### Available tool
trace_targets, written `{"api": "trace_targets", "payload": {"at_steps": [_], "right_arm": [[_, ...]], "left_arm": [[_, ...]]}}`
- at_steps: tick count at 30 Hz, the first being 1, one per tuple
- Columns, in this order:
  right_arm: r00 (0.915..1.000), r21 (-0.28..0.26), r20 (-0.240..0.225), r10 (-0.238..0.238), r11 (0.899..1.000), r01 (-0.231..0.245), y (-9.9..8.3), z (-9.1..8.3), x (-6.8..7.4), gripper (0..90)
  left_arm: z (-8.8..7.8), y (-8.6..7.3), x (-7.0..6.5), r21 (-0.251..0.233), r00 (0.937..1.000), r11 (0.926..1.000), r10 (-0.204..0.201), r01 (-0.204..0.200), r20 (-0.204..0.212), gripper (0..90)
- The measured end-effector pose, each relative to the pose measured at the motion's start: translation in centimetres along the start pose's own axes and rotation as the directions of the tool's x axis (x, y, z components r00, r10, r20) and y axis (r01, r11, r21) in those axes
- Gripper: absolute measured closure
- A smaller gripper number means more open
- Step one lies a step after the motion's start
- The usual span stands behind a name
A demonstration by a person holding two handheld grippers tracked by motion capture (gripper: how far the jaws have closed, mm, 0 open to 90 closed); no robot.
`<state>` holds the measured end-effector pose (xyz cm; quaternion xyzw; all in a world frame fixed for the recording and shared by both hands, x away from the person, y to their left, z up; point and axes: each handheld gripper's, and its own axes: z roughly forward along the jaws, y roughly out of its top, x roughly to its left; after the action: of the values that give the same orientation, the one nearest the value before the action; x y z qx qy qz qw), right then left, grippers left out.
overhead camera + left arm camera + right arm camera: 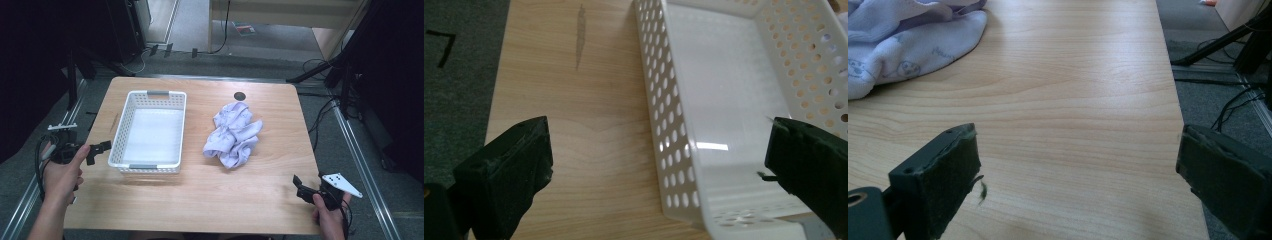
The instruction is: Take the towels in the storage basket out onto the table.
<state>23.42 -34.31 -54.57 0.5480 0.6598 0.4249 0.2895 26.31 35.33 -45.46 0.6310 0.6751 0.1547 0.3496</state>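
A crumpled pale lavender cloth (233,135) lies right of the table's middle; its printed edge shows at the top left of the right gripper view (908,40). A white perforated basket (149,131) stands empty on the left half, and its near corner (724,120) fills the right part of the left gripper view. My left gripper (100,150) is held open at the table's left edge, just left of the basket, with nothing between its jaws (659,170). My right gripper (300,187) is open near the front right corner, over bare wood (1078,165), well short of the cloth.
The wooden table (200,200) has a round dark hole (240,96) near its far edge. A dark streak (580,37) marks the wood left of the basket. Grey floor, cables and stand legs (340,70) surround the table.
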Motion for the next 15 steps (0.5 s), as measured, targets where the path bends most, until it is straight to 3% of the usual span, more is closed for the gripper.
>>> {"api": "trace_targets", "payload": {"at_steps": [4,10,15], "right_arm": [[1.0000,0.000,0.003,0.002,1.000,-0.002,0.0,0.0,0.0,3.9],[1.0000,0.002,0.007,0.005,1.000,-0.005,0.0,0.0,0.0,3.9],[1.0000,-0.001,0.008,0.004,1.000,-0.004,0.0,0.0,0.0,3.9]], "left_arm": [[-0.4,-1.2,1.0,-0.043,0.9995,0.9985,-0.032,0.032,0.006,0.0],[-0.3,-3.9,2.5,-0.118,0.9974,0.9905,-0.068,0.070,0.026,0.0],[0.5,-6.6,3.1,-0.175,0.9975,0.9821,-0.068,0.070,0.021,0.0]]}}
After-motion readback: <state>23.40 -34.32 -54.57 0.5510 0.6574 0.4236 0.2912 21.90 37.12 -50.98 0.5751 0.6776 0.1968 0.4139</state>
